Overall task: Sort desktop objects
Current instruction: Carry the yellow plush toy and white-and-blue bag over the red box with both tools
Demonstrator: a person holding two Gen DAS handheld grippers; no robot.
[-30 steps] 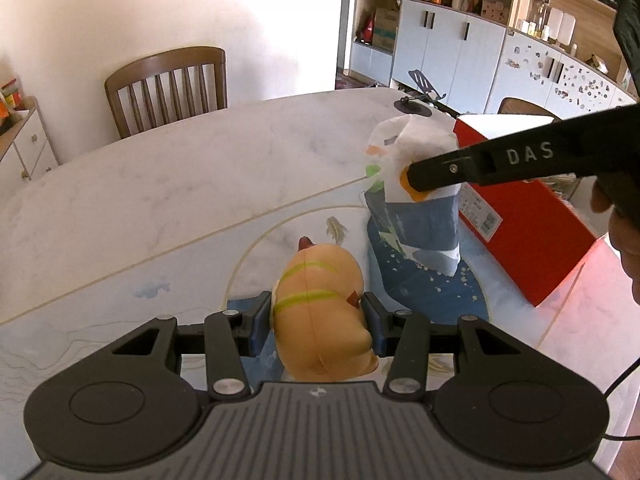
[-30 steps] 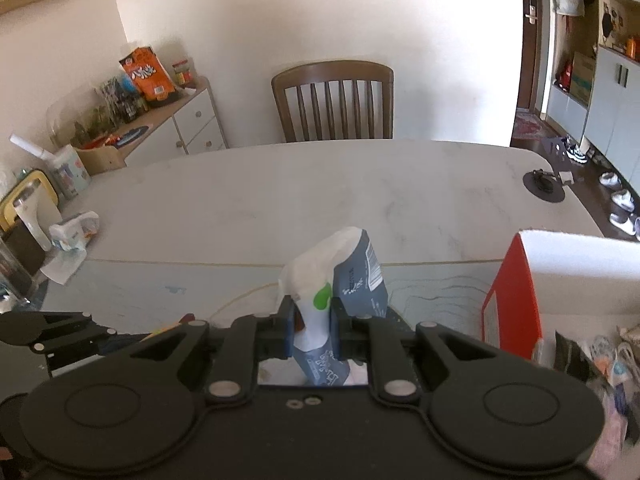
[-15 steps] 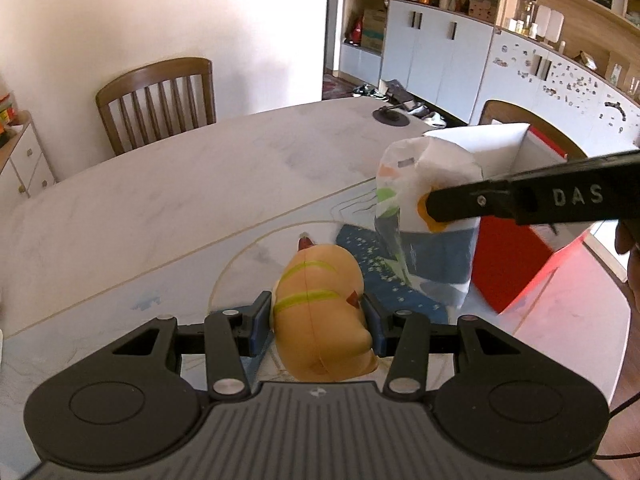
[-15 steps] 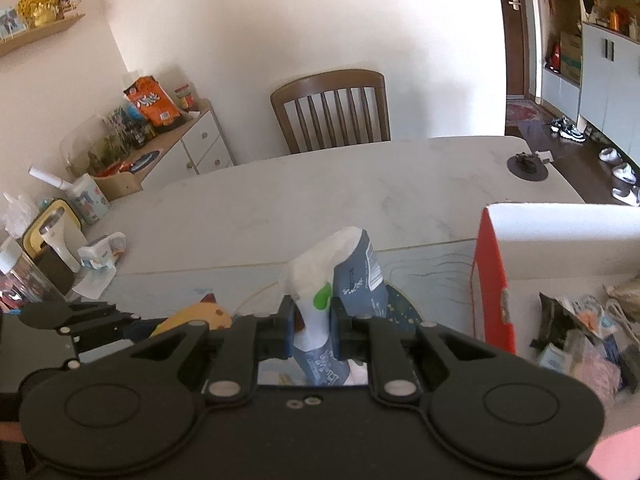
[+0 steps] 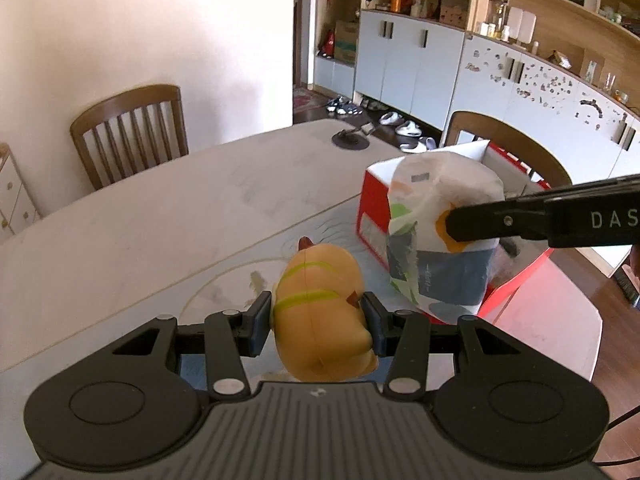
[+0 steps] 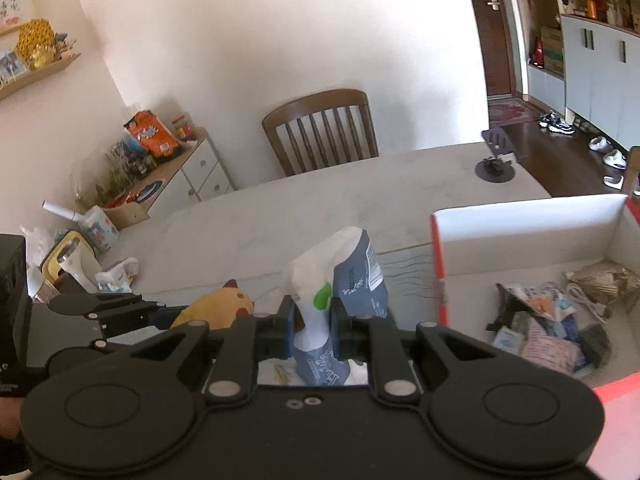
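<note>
Landmark: we place everything against the red box [image 5: 374,216], an open carton with red outer walls and a white inside, standing on the pale marbled table [image 5: 160,232].
Left tool: our left tool [image 5: 318,322] is clamped on the yellow toy [image 5: 320,312], one pad pressed into each flank.
Yellow toy, look: we see a soft, rounded orange-yellow figure with two lime-green stripes across its back, a small reddish-brown tip at the far end and a dark triangular mark near the right pad.
Yellow toy, place: it is held off the table, to the left of the red box and nearer to us than its front wall.
Right tool: our right tool [image 6: 312,330] is pinched shut on the pouch [image 6: 340,280], gripping its lower part.
Pouch, look: we see a crinkled soft pack, white on top and slate-blue below, with a green spot, an orange spot, printed text and a barcode panel.
Pouch, place: it hangs upright in the air at the left front corner of the red box, overlapping its wall in the left view.
Inside the red box: we see a loose pile of small wrappers [image 6: 548,320] lying on its white floor.
Beyond the red box: we see a wooden chair [image 6: 322,132] at the table's far edge.
</note>
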